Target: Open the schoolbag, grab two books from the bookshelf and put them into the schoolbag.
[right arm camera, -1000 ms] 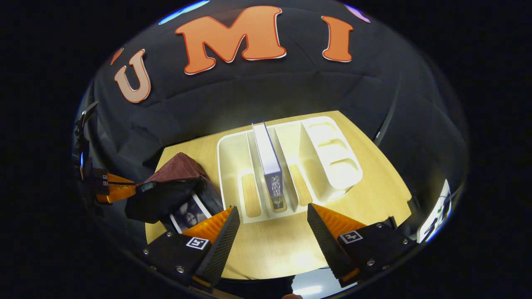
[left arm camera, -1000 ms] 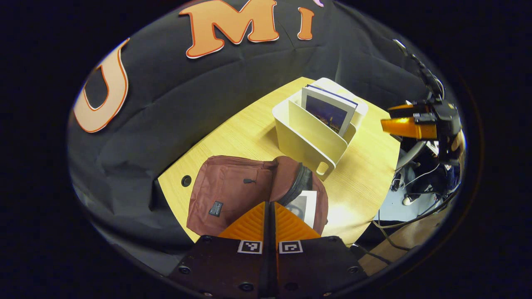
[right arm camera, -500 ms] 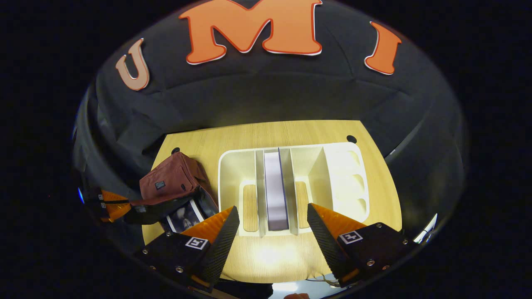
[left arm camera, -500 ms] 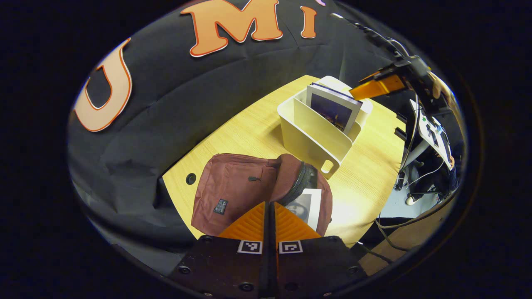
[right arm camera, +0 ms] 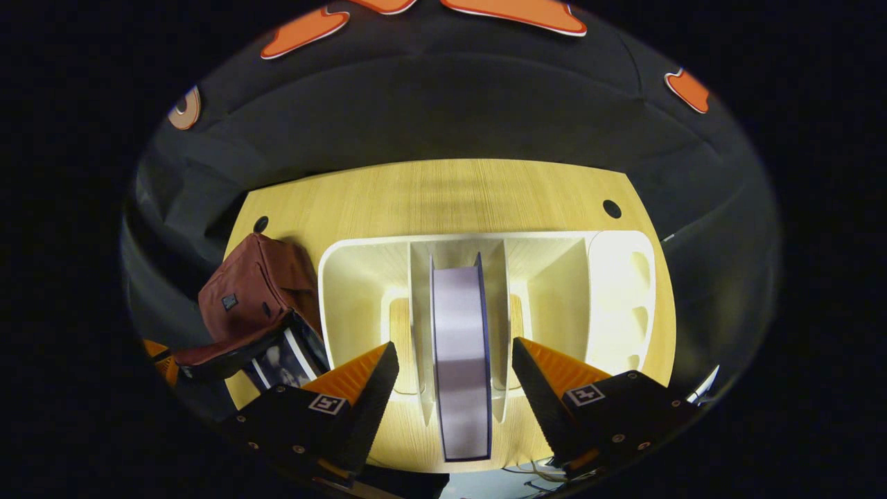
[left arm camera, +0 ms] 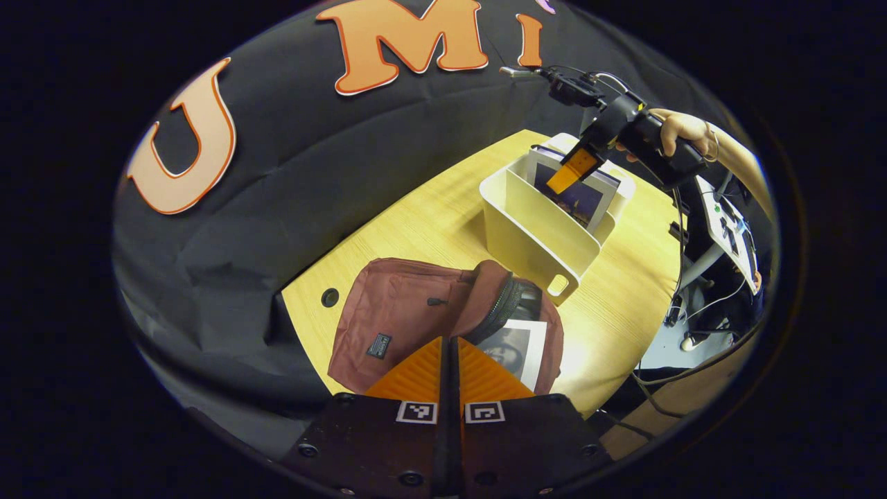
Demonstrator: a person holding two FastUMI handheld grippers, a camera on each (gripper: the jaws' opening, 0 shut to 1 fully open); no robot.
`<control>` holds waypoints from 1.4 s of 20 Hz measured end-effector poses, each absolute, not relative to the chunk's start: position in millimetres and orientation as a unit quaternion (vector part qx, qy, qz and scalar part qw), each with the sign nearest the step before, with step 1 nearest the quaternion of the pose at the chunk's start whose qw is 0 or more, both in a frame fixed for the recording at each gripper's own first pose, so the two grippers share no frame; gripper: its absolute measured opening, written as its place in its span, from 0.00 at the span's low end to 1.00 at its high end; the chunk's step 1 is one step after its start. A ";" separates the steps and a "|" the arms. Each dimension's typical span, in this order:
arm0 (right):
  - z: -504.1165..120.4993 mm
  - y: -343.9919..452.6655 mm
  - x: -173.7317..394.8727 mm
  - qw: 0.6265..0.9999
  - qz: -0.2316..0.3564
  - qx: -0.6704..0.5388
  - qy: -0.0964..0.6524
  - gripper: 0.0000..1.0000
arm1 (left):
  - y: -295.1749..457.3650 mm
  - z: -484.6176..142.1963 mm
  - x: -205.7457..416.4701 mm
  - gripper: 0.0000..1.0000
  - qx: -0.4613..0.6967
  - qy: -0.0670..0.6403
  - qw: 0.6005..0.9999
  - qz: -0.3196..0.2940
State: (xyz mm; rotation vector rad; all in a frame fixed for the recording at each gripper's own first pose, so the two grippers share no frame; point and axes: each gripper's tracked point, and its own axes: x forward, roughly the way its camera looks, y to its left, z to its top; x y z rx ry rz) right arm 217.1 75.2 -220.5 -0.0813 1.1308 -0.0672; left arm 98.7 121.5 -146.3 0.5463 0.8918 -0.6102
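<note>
Progress, judged from present positions: the schoolbag [left arm camera: 423, 326] lies open at the bench's [left arm camera: 429, 229] near-left corner, with 1 book [left arm camera: 516, 346] already showing in its mouth; 1 more book remains to be moved. Left claw [left arm camera: 449, 367], ribbed orange fingers pressed together, holds nothing visible and hovers at the bag's near edge. The bag is soft maroon fabric with a dark zip. The bench is pale wood grain. Right claw [right arm camera: 454, 381] is spread wide, straddling the second book [right arm camera: 461, 346] without touching it. That book stands upright, slim, pale-edged, in the middle slot of the bookshelf [right arm camera: 610, 291], a smooth cream plastic divider rack at the bench's centre.
</note>
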 end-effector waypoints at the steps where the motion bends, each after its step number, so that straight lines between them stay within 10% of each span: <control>1: -222.3 76.1 218.8 0.842 -0.033 -0.035 0.538 0.99 | 121.4 -146.6 99.0 0.00 0.256 0.419 0.822 -0.287; 3: -226.6 74.5 220.0 0.840 -0.041 -0.031 0.540 0.90 | 120.8 -147.0 98.6 0.00 0.255 0.420 0.822 -0.288; 5: -229.7 70.7 217.9 0.837 -0.049 -0.035 0.544 0.62 | 120.3 -146.6 99.7 0.00 0.256 0.418 0.823 -0.288; 6: -228.0 69.8 218.3 0.837 -0.050 -0.034 0.544 0.31 | 120.2 -146.0 100.6 0.01 0.256 0.417 0.823 -0.287; 19: -65.4 81.7 181.2 0.901 -0.035 -0.030 0.432 0.34 | 124.7 -149.2 107.5 0.01 0.256 0.416 0.823 -0.290; 28: -26.5 160.2 77.1 0.905 0.081 0.146 0.391 0.34 | 123.3 -152.5 113.0 0.00 0.251 0.419 0.822 -0.294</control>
